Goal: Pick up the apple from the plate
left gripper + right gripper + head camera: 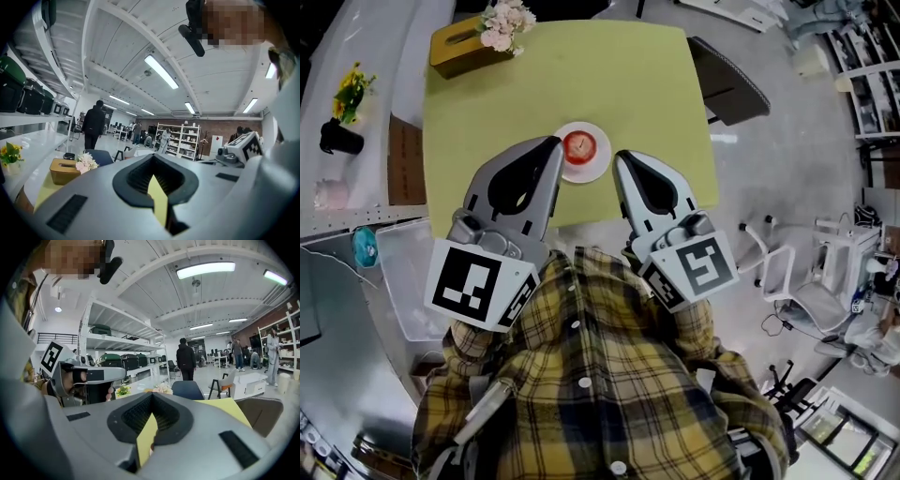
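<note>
Round red apple point(578, 146) on white ceramic plate point(602, 167): probably light, firm, slick, so pinch at widest girth; grey left gripper point(555, 142) and right gripper point(620, 157) both closed, empty.

The person wears a yellow-and-navy plaid shirt point(609, 394) with white buttons point(585, 382). The left gripper point(553, 143) and right gripper point(619, 157) have smooth grey shells with black teardrop-shaped insets. The left cube point(480, 281) and right cube point(698, 265) carry black-and-white square markers.
</note>
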A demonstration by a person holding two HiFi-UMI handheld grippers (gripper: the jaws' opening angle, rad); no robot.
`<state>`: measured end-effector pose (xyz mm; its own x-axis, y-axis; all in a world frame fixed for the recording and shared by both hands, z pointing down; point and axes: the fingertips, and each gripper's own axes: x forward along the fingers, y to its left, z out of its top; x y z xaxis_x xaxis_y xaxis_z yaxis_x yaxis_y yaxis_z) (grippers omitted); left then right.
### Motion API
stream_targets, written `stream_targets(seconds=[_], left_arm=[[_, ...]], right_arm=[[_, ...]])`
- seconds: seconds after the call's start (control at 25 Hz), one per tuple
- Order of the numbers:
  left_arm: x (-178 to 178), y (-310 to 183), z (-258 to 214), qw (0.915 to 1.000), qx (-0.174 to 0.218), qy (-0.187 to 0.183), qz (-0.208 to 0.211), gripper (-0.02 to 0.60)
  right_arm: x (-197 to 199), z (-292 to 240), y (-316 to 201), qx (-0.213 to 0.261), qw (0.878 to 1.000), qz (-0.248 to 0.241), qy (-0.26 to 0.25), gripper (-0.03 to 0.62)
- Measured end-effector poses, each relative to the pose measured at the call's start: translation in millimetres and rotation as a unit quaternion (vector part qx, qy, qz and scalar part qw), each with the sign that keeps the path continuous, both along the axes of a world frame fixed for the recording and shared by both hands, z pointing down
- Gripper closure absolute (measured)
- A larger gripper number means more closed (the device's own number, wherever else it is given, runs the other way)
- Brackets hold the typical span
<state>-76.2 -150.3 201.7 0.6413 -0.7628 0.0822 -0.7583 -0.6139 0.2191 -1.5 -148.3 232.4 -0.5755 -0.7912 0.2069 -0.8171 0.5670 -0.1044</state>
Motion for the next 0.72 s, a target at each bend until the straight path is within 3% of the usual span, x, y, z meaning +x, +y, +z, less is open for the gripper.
stream_targets(seconds=[0.32, 0.72], left_arm=[[-2, -24, 10, 0.9996, -0.015, -0.004, 0.022, 0.575], [8, -35, 22, 0.9993, -0.038, -0.005, 0.001, 0.575]], right_arm=[[-1, 10, -23, -0.019, 0.999, 0.027, -0.007, 0.597], [7, 24, -40, -0.042, 0.999, 0.001, 0.004, 0.597]])
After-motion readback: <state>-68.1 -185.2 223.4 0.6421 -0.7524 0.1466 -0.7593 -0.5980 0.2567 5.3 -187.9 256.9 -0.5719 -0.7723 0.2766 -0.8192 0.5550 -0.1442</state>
